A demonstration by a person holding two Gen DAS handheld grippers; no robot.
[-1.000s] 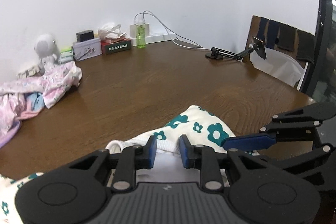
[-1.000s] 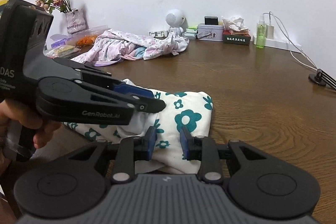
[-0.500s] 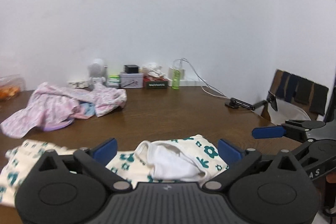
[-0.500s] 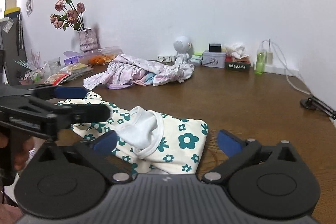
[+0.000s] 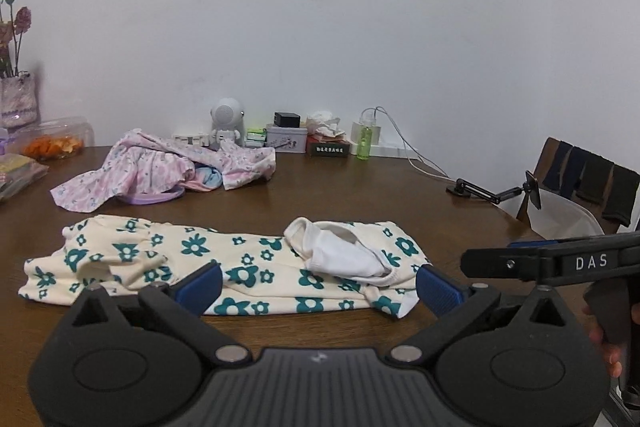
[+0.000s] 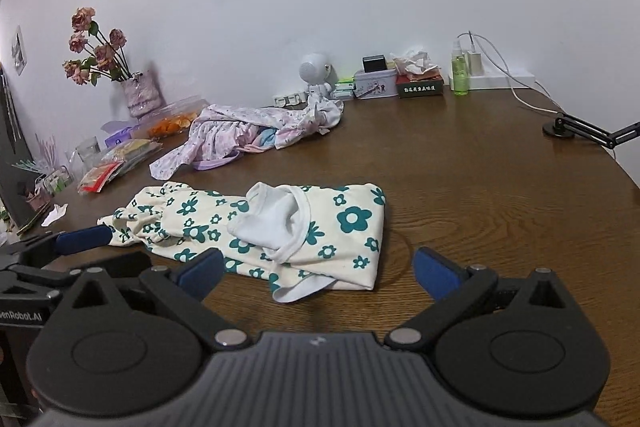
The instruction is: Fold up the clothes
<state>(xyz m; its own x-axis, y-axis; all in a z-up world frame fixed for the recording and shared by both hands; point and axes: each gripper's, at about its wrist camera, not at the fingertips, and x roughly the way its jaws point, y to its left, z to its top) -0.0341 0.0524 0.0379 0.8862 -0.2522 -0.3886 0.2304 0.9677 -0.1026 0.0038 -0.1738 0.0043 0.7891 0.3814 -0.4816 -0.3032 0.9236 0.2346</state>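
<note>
At the near edge of the table, both tools held back from the cloth:

Left gripper [image 5: 318,287]: fingers spread wide, nothing between them; it hangs above the near edge, over the middle of the garment's long side.

Right gripper [image 6: 316,273]: also spread wide and empty, poised just short of the garment's hem end.

Floral garment [image 6: 352,223]: cream cloth with teal flowers, lying in a long flattened band parallel to the near edge of the table [image 6: 500,187], closer to that edge than to the far one. It looks part-folded lengthwise, in my judgement with at least one cross fold left to make.

White lining [image 6: 276,223]: the neck opening is flipped out on top of the band, bunched and raised, not flat.

Risk, lining: a cross fold made over that lump would probably come out thick and skewed; a pinch there might take the lining alone and drag it further out.

Risk, layers: the near hem shows a loose white flap [image 6: 300,291]; a shallow grasp could catch only the top layer, so the band would open when lifted.

Risk, sleeve end: the gathered end [image 5: 80,259] is rumpled, so corners may not meet.

Pink floral heap [image 5: 168,171]: toward the far edge, well apart from the band; a wide swing of cloth could still snag it.

Far edge clutter: green bottle [image 6: 460,73], tins and white cable [image 6: 520,95], out of reach of a low fold.
</note>
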